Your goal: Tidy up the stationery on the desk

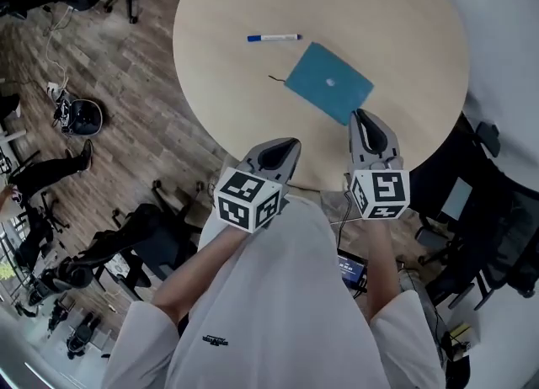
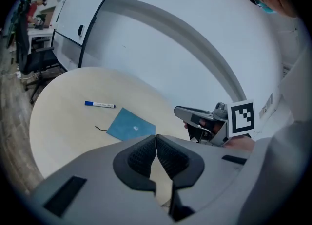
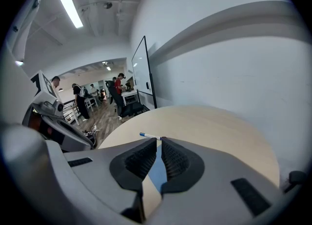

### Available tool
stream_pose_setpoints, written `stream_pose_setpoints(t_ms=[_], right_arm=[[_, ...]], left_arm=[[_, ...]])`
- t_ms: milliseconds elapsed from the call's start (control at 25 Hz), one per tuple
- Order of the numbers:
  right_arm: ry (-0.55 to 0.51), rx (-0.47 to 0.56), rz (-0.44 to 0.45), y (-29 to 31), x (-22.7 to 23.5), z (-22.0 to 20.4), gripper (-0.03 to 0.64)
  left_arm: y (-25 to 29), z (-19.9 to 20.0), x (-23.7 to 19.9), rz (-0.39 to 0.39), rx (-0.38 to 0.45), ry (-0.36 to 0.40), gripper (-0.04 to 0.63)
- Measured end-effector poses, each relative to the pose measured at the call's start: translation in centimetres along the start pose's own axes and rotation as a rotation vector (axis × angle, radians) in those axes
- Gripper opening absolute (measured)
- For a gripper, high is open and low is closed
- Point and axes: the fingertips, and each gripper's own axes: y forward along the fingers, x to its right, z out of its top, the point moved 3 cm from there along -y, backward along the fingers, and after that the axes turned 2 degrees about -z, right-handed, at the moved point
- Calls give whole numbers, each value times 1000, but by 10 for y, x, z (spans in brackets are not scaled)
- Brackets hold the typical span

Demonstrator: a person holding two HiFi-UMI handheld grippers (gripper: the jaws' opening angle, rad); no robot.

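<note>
The round bench (image 1: 244,101) is almost bare, and the stationery lies loose on it, apparently as it was left and waiting to be gathered. The blue notebook (image 1: 328,82) lies flat and closed, skewed to the bench's edge, on the side nearest the person. A thin dark ribbon (image 1: 276,78) trails from its left corner. The pen (image 1: 274,38), white with a blue cap, lies on its side beyond the notebook and apart from it. Nothing touches either one.

Both forearms reach forward from the body, angled downward. The left gripper (image 1: 285,146) hangs over the bench's near rim, to the left of the notebook and short of it. Its jaws are pressed together with nothing between them. The right gripper (image 1: 360,116) is further in, its tip just beside the notebook's near corner. Its jaws are likewise closed and empty. This looks like an approach. The jaws would have to part before either item could be taken.
</note>
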Motion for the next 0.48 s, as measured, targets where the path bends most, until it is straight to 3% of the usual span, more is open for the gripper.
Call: stream_pose_setpoints(t_ms=[480], right_arm=[[-57,-119,49,69,39,-30,35]], left_arm=[[70,-22,-34,19,-25,-106,25]])
